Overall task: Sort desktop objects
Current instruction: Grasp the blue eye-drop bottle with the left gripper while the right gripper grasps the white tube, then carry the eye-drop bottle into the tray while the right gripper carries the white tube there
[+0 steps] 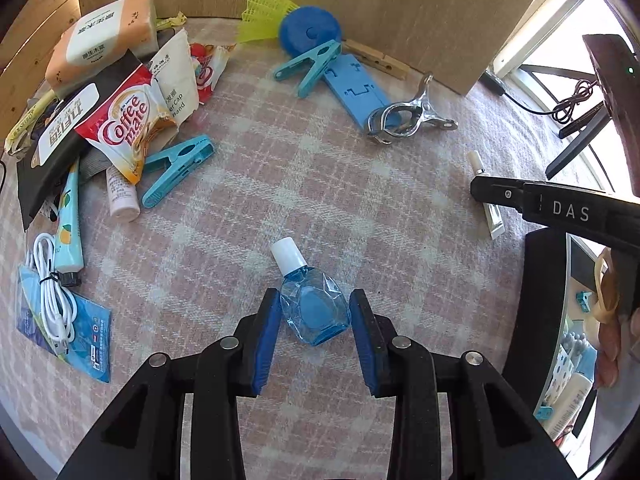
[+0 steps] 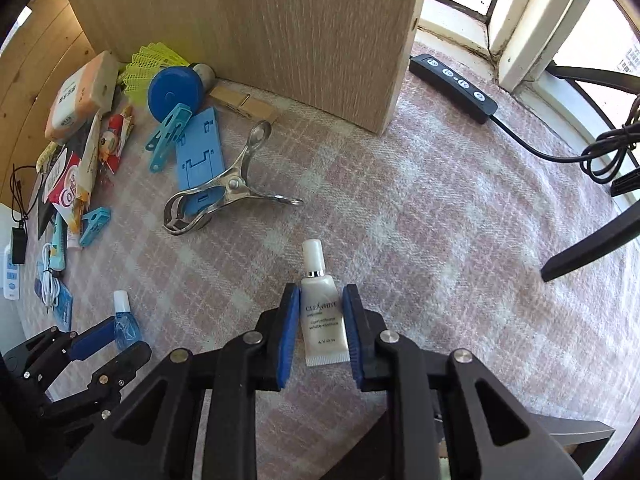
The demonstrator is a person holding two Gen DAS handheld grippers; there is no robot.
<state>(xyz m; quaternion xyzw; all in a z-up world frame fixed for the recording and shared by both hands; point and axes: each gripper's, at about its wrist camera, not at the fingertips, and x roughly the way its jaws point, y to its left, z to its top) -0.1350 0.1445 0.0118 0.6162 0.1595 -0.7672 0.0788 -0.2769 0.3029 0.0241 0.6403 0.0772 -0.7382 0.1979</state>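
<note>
A small blue eye-drop bottle (image 1: 314, 316) with a white cap lies on the pink checked cloth (image 1: 360, 208). My left gripper (image 1: 315, 296) points down over it, and both blue pads touch its sides, so it is shut on the bottle. The right wrist view shows the same bottle (image 2: 127, 330) and left gripper (image 2: 120, 340) at the lower left. A white cosmetic tube (image 2: 322, 320) lies flat, cap pointing away, with my right gripper (image 2: 321, 292) shut on its body. In the left wrist view the right gripper's black body partly hides the tube (image 1: 491, 216).
Packets, a tissue pack (image 1: 100, 36) and a white cable (image 1: 52, 280) crowd the left. Teal clothes pegs (image 1: 176, 168), a blue flat stand (image 1: 356, 88), a metal clip (image 2: 224, 196) and a blue disc (image 1: 310, 32) lie ahead. A wooden box (image 2: 260, 32) stands behind, a black controller (image 2: 452, 82) to its right.
</note>
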